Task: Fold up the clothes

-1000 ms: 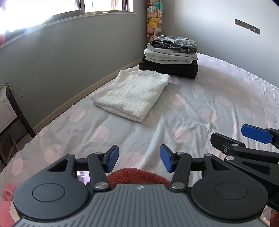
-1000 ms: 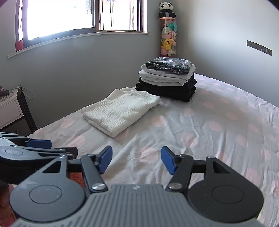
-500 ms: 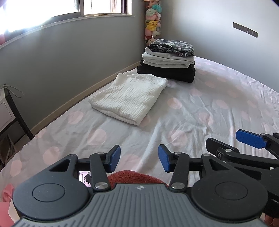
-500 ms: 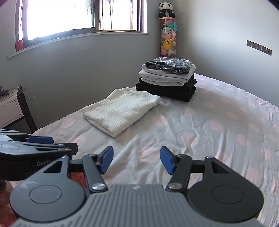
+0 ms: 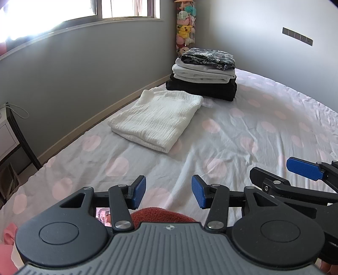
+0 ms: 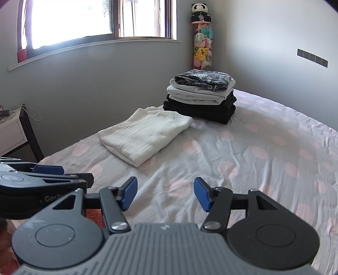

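Two claws, my left claw [image 5: 168, 194] and right claw [image 6: 165, 193], both spread, empty. One folded white garment [image 5: 156, 119]; one stack [image 5: 203, 74]. Panda toy [image 6: 198, 9]: right view only.

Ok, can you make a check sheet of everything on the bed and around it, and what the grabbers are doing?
Surface: bed with a creased sheet, pale with pink dots.
Job's things: white top, folded, lying alone; stack of folded clothes behind it: black at the bottom, white in the middle, a dark floral piece on top. Red cloth peeks out under the left gripper, not folded as far as can be seen.
Clutter: something pink at the bed's near edge, too cut off to name.
Grippers: left gripper and right gripper, both open, holding nothing.
Cables: cord on the nightstand.
Surroundings: window, toy tube with a panda on top, in the corner.
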The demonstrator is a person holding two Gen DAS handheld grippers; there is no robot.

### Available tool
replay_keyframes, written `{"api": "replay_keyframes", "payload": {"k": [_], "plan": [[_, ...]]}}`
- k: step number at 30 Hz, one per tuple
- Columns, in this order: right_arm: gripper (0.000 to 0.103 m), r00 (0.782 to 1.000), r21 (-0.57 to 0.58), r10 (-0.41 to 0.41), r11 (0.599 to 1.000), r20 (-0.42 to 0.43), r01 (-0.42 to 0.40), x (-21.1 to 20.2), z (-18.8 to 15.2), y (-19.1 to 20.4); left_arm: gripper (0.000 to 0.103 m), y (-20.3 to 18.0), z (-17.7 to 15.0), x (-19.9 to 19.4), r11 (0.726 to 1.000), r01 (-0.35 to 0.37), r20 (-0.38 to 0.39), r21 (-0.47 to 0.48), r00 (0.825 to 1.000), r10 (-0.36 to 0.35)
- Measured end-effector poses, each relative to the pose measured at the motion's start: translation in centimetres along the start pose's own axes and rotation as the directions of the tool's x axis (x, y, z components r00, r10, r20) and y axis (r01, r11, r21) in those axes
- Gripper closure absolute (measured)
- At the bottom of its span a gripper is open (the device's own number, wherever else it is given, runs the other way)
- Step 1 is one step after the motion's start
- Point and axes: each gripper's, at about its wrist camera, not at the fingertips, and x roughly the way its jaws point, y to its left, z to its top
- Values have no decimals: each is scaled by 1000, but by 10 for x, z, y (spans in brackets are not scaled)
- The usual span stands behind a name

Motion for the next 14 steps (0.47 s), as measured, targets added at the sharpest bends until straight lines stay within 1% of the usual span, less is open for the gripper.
{"api": "replay_keyframes", "payload": {"k": [14], "plan": [[40, 1000, 7, 8, 1000, -1, -8, -2, -1, -3, 47, -2, -1, -1, 1000, -5, 11, 17, 1000, 5]]}}
